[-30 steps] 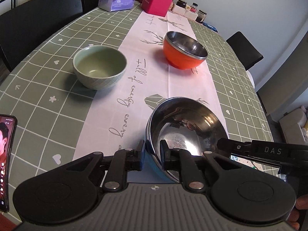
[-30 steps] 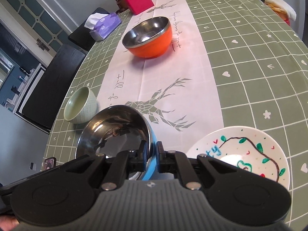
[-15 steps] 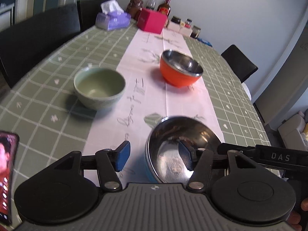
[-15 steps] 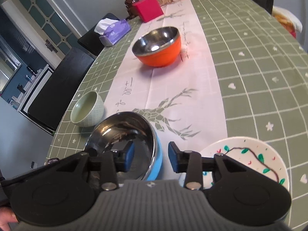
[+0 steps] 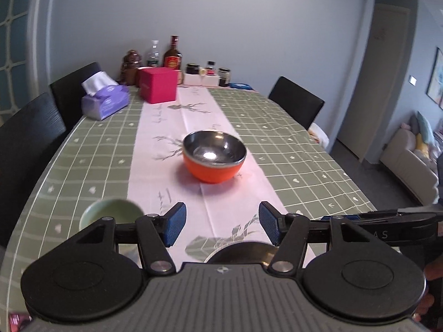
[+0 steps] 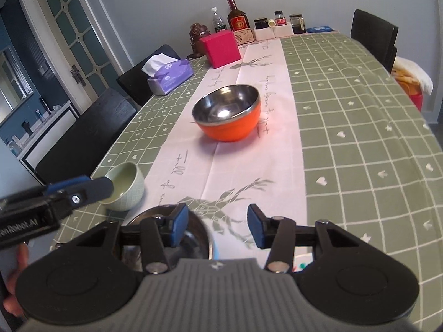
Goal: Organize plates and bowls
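An orange bowl with a steel inside (image 5: pixel 214 159) (image 6: pixel 228 116) stands on the pink runner mid-table. A pale green bowl (image 5: pixel 110 213) (image 6: pixel 126 186) sits near the left edge. A steel bowl with a blue outside (image 6: pixel 191 242) rests on the table below both grippers; only its rim (image 5: pixel 243 253) shows in the left wrist view. My left gripper (image 5: pixel 218 227) is open and empty above it. My right gripper (image 6: pixel 213 225) is open and empty, with its left finger over the bowl. A painted white plate (image 6: pixel 301 265) peeks out under the right gripper.
A purple tissue box (image 5: pixel 106 102), a pink box (image 5: pixel 157 87) and several bottles and jars (image 5: pixel 193 66) stand at the far end. Black chairs (image 5: pixel 296 102) line both sides. The left gripper (image 6: pixel 55 196) crosses the right wrist view.
Both grippers opened and let go of the steel bowl's rim, then lifted and tilted up. The bowl has dropped low in both views.
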A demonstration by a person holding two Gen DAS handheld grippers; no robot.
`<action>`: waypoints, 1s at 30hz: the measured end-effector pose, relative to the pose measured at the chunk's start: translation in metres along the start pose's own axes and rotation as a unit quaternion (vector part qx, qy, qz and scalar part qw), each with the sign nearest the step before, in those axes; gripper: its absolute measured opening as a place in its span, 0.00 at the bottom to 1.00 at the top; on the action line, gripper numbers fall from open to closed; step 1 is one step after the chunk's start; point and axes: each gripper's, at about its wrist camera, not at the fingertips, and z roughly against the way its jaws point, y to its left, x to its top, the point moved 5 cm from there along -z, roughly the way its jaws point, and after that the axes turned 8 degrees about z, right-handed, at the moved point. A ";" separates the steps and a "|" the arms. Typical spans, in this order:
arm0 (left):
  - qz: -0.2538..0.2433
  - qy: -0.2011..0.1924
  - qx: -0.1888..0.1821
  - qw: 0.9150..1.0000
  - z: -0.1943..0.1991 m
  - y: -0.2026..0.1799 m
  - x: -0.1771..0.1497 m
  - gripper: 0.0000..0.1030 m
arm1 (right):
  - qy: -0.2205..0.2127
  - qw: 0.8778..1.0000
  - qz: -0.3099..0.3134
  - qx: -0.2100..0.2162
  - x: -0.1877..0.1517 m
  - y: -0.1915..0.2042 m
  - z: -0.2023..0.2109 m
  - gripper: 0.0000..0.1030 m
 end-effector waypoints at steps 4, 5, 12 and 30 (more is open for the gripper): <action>-0.025 0.011 -0.026 0.999 -0.016 0.007 0.027 0.69 | 0.006 1.000 -0.010 -0.008 0.026 -0.015 -0.010 0.46; -0.026 0.015 -0.027 0.999 -0.020 0.009 0.034 0.69 | 0.008 1.000 -0.012 -0.010 0.033 -0.018 -0.014 0.46; -0.005 0.081 -0.040 0.996 -0.075 0.035 0.069 0.68 | 0.038 0.998 -0.044 -0.007 0.079 -0.038 -0.052 0.49; 0.001 0.173 0.022 0.985 -0.196 0.059 0.098 0.56 | 0.127 0.989 -0.048 -0.064 0.136 -0.058 -0.160 0.37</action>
